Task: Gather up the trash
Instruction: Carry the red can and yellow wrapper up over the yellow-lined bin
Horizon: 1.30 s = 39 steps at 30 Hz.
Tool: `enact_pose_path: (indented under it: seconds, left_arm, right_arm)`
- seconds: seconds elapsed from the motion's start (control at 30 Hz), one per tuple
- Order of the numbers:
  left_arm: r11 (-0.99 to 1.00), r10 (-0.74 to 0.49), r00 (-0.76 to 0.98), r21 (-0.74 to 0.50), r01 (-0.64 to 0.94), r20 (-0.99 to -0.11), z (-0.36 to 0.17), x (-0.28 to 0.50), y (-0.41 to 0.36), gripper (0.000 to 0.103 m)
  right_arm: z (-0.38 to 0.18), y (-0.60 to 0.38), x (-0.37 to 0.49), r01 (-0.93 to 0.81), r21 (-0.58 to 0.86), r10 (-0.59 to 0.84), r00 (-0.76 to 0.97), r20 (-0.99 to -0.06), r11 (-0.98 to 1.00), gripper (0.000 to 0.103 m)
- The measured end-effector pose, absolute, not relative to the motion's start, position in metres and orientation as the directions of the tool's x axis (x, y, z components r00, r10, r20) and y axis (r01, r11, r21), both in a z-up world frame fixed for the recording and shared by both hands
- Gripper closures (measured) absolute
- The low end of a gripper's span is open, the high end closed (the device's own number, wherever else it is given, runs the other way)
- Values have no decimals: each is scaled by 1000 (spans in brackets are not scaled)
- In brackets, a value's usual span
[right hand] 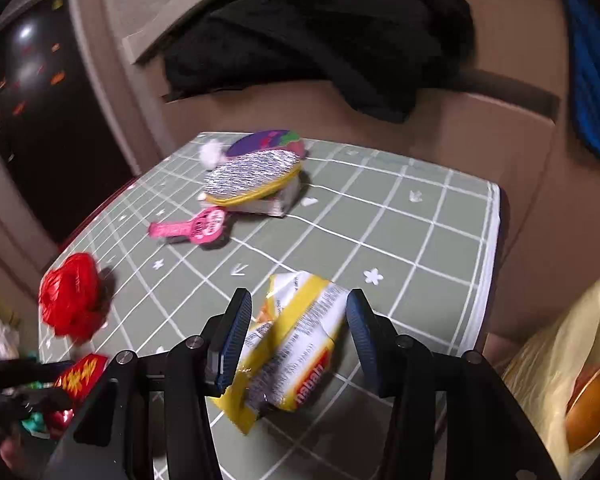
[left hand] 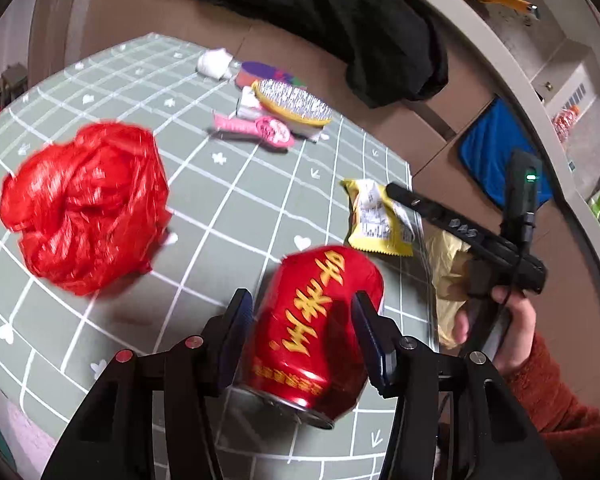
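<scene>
Two grippers lined up on two pieces of trash on the green grid tablecloth (left hand: 227, 216).

Left gripper (left hand: 300, 332) spread wide around a red drink can (left hand: 316, 320) lying on its side near the table's front edge, pads beside its wall, contact not clear, so not yet grasping. Right gripper (right hand: 295, 340) likewise released, straddling a crumpled yellow snack wrapper (right hand: 291, 344) near the right edge. Best done by centring each pair of pads before clenching: across the can's round middle to stop it rolling or squirting out; low and deep on the wrapper to catch several folds, not one loose flap. Then over to the yellowish plastic bag (right hand: 560, 364) hanging just off the table's right side. Red plastic bag (left hand: 83, 208) left for afterwards.
</scene>
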<state>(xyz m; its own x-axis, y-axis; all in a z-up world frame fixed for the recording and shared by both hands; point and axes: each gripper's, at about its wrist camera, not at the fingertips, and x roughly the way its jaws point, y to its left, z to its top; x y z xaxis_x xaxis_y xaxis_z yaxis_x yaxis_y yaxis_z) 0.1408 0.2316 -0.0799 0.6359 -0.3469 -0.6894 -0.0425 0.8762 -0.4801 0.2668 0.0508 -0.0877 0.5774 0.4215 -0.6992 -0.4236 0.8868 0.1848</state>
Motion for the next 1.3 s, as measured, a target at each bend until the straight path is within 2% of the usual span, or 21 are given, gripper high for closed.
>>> enact_pose_path:
  seconds: [0.2, 0.43, 0.47, 0.5, 0.6, 0.77, 0.87, 0.93, 1.13, 1.3]
  left_arm:
    - [893, -339, 634, -451, -16, -695, -72, 146, 237, 51]
    - [895, -397, 548, -442, 54, -736, -83, 172, 229, 50]
    - [891, -406, 543, -451, 56, -735, -84, 174, 227, 50]
    - [886, -414, 539, -460, 54, -734, -85, 175, 226, 50]
    - [882, -430, 505, -468, 56, -749, -88, 177, 218, 47]
    - [867, -473, 425, -492, 71, -772, -96, 180, 199, 46]
    - [866, -471, 425, -497, 56, -773, -98, 180, 192, 49]
    - [877, -442, 454, -478, 41, -773, -94, 177, 183, 60]
    - [932, -298, 588, -362, 10, -752, -67, 168, 163, 62]
    - [968, -179, 731, -249, 13, -658, -16, 164, 146, 62]
  right_arm:
    - [-115, 63, 278, -395, 182, 384, 522, -762, 900, 55]
    - [-112, 75, 280, -436, 123, 345, 477, -808, 891, 50]
    - [-111, 72, 280, -443, 142, 361, 461, -810, 885, 52]
    - [-111, 66, 279, -451, 179, 394, 446, -804, 875, 69]
    - [-106, 51, 270, -476, 263, 480, 420, -770, 839, 77]
    - [-82, 38, 227, -538, 142, 463, 527, -713, 831, 78]
    - [-70, 30, 208, -551, 99, 460, 571, -680, 829, 78]
    - [-64, 24, 199, -554, 76, 458, 594, -662, 829, 78]
    - [-53, 7, 183, -551, 75, 474, 629, -616, 831, 78]
    - [-23, -10, 168, -550, 35, 480, 695, -536, 835, 78]
